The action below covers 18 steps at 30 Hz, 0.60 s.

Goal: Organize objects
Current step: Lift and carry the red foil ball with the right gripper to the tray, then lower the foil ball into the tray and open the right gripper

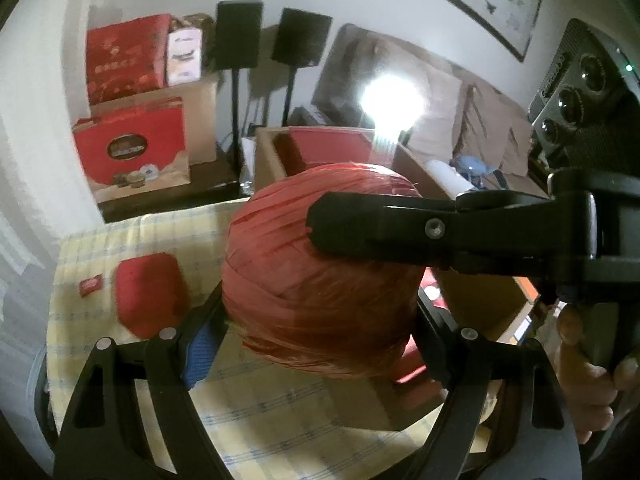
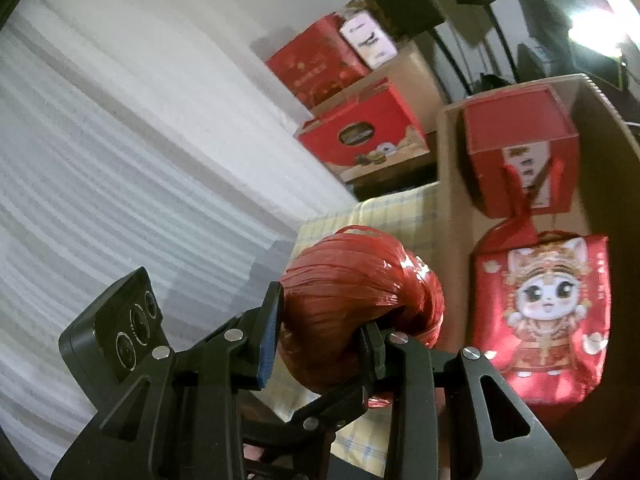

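Both the left gripper (image 1: 320,316) and right gripper (image 2: 320,332) pinch the red twine ball (image 1: 320,264) above the table. The cardboard box (image 2: 452,152) already holds two red packages. The red pouch (image 1: 150,292) waits.

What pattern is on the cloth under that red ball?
Pale yellow checks with thin blue lines on the tablecloth; the left wrist view shows it best.

Glossy red plastic-raffia ball (image 2: 360,280)

Left gripper (image 1: 320,336): matte black plastic frame, triangular cut-outs in both arms, round silver screws at the pivots, a ribbed blue pad (image 1: 199,354) on the left finger. Right gripper (image 2: 320,340), same black build, silver screw heads, blue pad edge (image 2: 267,344). A black camera block with three round lenses (image 1: 576,96) rides on it.
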{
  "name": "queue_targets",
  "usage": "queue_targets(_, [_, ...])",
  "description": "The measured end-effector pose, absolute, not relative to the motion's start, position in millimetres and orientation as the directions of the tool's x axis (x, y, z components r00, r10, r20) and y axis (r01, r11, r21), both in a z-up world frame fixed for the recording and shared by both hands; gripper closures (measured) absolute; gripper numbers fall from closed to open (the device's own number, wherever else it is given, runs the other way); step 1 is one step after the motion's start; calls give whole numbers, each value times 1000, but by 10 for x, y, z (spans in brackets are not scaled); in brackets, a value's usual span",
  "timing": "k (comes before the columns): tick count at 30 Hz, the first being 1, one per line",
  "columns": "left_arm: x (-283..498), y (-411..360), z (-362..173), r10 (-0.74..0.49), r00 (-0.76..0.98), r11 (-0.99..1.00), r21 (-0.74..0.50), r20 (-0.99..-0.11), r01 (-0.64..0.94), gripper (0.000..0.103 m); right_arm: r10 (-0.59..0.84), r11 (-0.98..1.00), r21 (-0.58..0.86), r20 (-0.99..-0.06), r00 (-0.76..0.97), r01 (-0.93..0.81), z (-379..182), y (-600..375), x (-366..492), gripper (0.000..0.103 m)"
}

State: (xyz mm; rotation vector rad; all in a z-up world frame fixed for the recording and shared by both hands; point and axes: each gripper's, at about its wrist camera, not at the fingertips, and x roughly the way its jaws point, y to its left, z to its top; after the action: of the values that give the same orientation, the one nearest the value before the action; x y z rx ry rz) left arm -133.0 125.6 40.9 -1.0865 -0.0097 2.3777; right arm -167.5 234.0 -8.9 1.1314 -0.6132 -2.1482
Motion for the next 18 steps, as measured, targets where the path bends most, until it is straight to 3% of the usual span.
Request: queue_targets(18, [-1348, 2045, 213, 516, -437, -806, -245, -737, -539, 22, -646, -735, 649, -582, -495, 197, -237, 3156, -1607, 69])
